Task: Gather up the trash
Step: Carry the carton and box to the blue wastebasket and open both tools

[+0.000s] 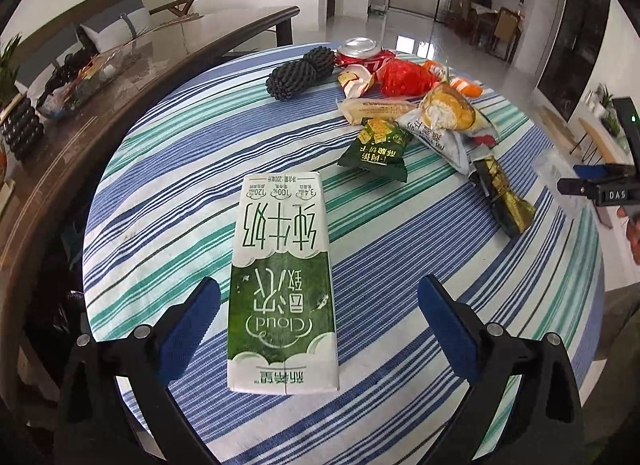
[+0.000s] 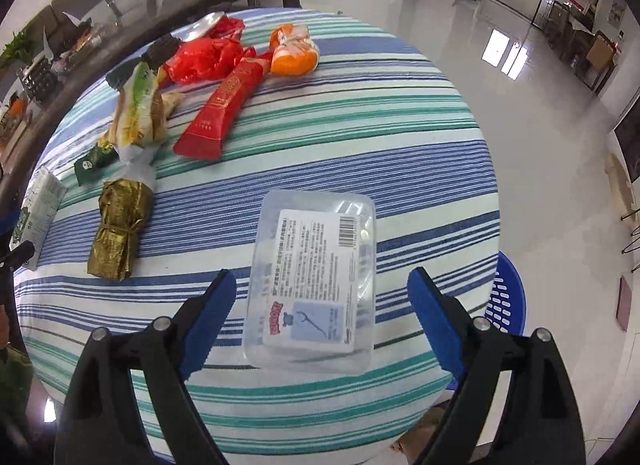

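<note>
On the striped round table [image 1: 168,201] a green and white milk carton [image 1: 282,265] lies flat between the fingers of my left gripper [image 1: 320,289]. Its blue pads stand wide apart and clear of the carton's sides. In the right wrist view a clear plastic box with a printed label [image 2: 316,281] lies between the spread fingers of my right gripper [image 2: 322,276], and neither pad touches it. Further back lie several wrappers, among them a gold foil bundle [image 2: 118,233], a red sachet [image 2: 222,113], a red plastic bag [image 2: 200,59], an orange packet [image 2: 294,51] and a crushed red can [image 1: 362,53].
A blue perforated basket [image 2: 506,297] stands on the floor beside the table's right edge. A long dark wooden table [image 1: 120,77] with fruit and plants runs along the left. Black foam netting [image 1: 300,73] lies at the table's far side. Glossy floor stretches beyond.
</note>
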Action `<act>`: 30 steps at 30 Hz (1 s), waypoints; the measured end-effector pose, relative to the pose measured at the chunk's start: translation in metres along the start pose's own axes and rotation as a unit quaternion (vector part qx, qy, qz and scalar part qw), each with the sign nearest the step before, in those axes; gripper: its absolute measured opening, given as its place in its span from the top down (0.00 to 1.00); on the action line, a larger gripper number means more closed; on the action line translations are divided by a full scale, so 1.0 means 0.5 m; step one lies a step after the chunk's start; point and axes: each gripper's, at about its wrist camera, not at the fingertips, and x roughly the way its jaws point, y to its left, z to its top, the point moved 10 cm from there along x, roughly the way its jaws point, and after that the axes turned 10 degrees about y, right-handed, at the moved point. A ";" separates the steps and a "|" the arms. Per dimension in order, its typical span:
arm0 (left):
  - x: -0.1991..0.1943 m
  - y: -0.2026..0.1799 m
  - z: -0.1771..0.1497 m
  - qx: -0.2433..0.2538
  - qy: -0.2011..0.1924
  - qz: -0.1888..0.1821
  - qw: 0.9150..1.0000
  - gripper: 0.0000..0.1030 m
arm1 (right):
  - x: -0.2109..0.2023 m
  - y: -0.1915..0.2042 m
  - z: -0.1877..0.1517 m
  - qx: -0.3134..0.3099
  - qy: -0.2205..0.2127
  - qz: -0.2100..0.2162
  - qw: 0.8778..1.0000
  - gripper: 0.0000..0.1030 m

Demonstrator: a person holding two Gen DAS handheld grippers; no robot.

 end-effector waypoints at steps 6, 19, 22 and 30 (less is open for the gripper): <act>-0.008 0.008 0.014 0.006 0.006 0.005 1.000 0.54 | -0.032 -0.001 0.009 0.002 -0.020 0.023 1.000 0.42; -0.177 -0.406 0.223 0.097 -0.066 -0.184 0.976 0.55 | -0.158 -0.340 -0.036 0.132 -0.101 0.023 0.986 0.42; -0.147 -0.564 0.266 0.137 -0.053 -0.205 0.968 0.55 | -0.138 -0.424 -0.066 0.163 -0.097 0.013 0.982 0.42; 0.035 -0.894 0.281 0.195 0.025 -0.236 0.952 0.54 | -0.069 -0.567 -0.125 0.231 -0.089 0.031 0.968 0.41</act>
